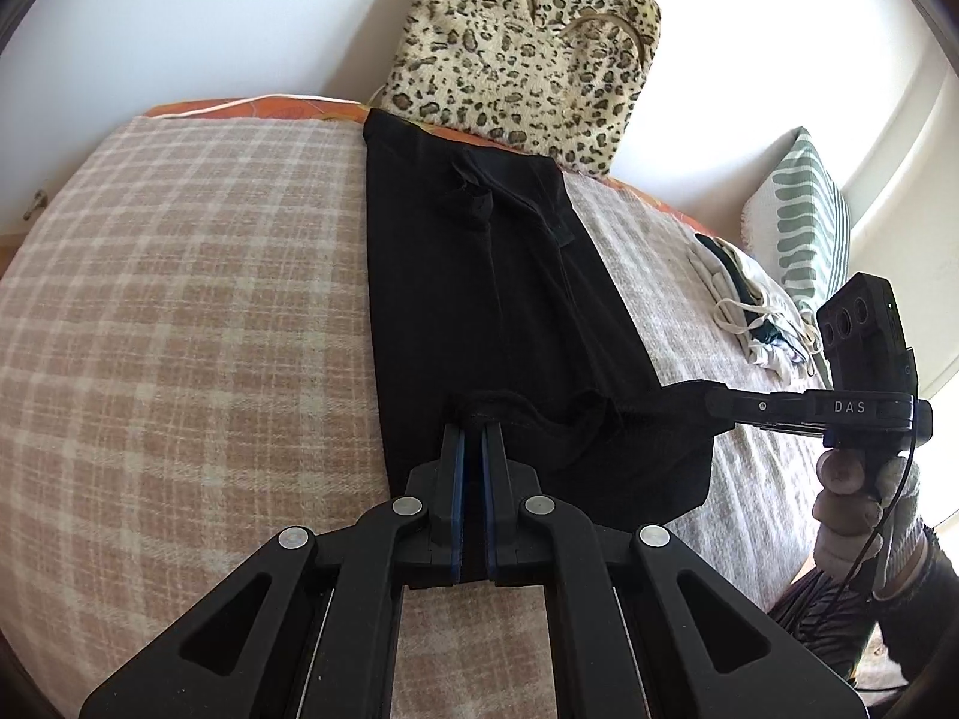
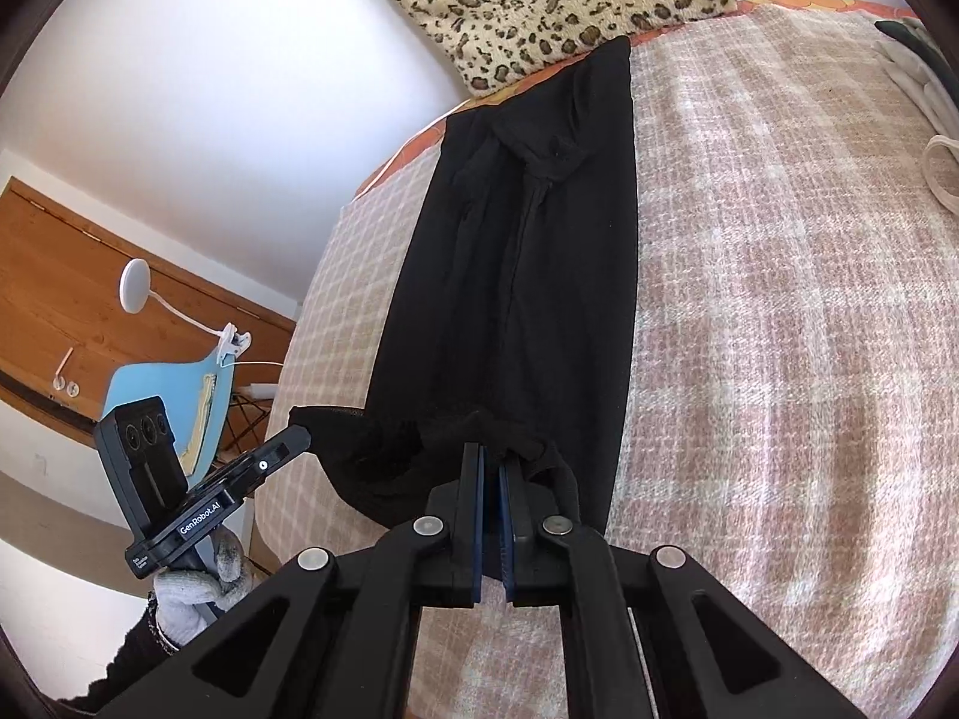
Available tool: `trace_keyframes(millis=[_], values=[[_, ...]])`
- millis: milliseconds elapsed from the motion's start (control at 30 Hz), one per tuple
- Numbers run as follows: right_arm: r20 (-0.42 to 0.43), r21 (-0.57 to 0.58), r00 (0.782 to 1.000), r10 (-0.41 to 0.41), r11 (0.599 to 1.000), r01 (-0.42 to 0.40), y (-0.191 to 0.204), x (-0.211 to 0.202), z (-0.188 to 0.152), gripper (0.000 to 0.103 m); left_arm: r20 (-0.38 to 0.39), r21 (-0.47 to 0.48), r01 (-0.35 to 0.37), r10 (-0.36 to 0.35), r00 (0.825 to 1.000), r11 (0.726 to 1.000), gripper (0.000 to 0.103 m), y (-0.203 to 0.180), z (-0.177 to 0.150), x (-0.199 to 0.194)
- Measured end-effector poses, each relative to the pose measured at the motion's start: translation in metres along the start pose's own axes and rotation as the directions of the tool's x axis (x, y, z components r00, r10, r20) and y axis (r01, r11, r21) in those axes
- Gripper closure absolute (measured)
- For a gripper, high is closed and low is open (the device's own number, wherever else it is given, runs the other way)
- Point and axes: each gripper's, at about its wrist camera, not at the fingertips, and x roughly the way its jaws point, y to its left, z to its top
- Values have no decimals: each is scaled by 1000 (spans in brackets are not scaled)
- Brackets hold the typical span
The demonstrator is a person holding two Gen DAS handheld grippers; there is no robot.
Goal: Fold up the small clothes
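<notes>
Garment (image 1: 491, 275), black, laid lengthwise on the bed's plaid blanket (image 1: 180, 299), near hem pinched by left tool (image 1: 473, 425) and right tool (image 2: 491, 449), both clamped on it. Probably mid-fold; next, carry hem toward the leopard pillow (image 1: 521, 48), level and together.

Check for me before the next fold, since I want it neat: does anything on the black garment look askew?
Yes. The black garment lies flat, but a crumpled flap bunches near its far end.
</notes>
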Motion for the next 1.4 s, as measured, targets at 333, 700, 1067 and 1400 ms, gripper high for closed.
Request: trace_keyframes(millis=[333,700,1067,1400], values=[[-52,77,998,20,997,-16,-28,27,21,89,-50,-46,-20,18,999,999,87,18,14,29],[30,-207,995,-93,973,97,-16,1,19,66,-17,78,64,-63,998,995,62,29,14,-1],[50,-436,976,-211,875,212,6,28,17,59,-83,322,-32,62,995,946,61,-1,-2,43],[57,-372,984,-167,912,176,-3,34,39,88,-55,207,-2,13,998,978,62,11,25,54]])
